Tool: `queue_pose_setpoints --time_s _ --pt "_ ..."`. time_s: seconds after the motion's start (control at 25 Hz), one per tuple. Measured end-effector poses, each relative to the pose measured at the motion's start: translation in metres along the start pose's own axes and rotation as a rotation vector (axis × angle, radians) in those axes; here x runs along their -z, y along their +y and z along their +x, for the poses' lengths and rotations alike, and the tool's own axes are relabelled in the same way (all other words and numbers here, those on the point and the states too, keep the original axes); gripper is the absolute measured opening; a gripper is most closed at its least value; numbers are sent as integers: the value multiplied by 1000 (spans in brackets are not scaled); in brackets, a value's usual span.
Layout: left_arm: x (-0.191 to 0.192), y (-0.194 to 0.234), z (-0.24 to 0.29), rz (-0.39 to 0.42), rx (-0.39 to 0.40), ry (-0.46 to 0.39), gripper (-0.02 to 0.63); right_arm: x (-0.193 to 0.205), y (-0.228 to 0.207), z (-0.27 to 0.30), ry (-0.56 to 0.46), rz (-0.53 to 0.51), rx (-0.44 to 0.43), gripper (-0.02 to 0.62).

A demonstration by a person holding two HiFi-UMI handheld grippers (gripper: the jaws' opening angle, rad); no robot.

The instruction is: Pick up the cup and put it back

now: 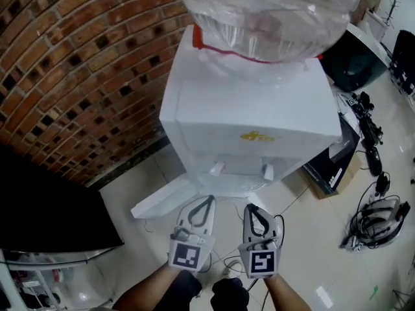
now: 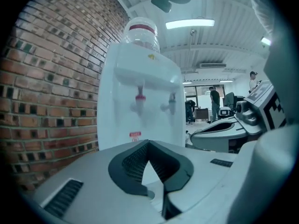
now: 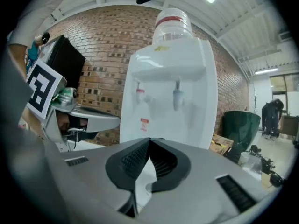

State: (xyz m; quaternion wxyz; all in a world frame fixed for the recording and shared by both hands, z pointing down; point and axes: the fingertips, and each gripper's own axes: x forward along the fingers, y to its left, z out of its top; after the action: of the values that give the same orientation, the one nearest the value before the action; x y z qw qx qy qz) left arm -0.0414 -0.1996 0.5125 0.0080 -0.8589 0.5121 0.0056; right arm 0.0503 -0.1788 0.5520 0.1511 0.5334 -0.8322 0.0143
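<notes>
I see no cup in any view. A white water dispenser (image 1: 253, 118) stands against the brick wall with a clear bottle (image 1: 272, 11) on top. It has a red tap (image 2: 140, 97) and a grey tap (image 2: 172, 101). Both grippers are held side by side just in front of the dispenser, below its taps. My left gripper (image 1: 209, 199) is shut, its jaws meeting at the tip (image 2: 148, 142) with nothing between them. My right gripper (image 1: 250, 207) is shut too, its tip (image 3: 149, 139) empty and pointing at the dispenser (image 3: 168, 92).
The brick wall (image 1: 78, 57) runs along the left. A black panel (image 1: 45, 206) is at the lower left. A dark green bin (image 3: 240, 127), a cardboard box (image 1: 331, 173) and cables with headsets (image 1: 379, 219) lie on the floor to the right. People stand far off (image 2: 215, 99).
</notes>
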Motion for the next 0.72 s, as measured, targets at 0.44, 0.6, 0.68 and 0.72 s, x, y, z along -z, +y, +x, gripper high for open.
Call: queue_pose_setpoints --time_s 0.44,0.6,0.68,0.72 --pt "-236 -10 -32 -24 20 -9 2 -243 7 -79 -69 92 -6 5" --pt "-315 -4 -37 -43 -7 -70 2 -321 10 -98 -101 108 -17 5" --pt "-348 -2 -38 -44 -5 -98 2 -353 8 -106 -121 114 -11 5" --pt "-363 -2 -39 -43 -1 -108 2 -367 7 -110 -129 120 -7 5"
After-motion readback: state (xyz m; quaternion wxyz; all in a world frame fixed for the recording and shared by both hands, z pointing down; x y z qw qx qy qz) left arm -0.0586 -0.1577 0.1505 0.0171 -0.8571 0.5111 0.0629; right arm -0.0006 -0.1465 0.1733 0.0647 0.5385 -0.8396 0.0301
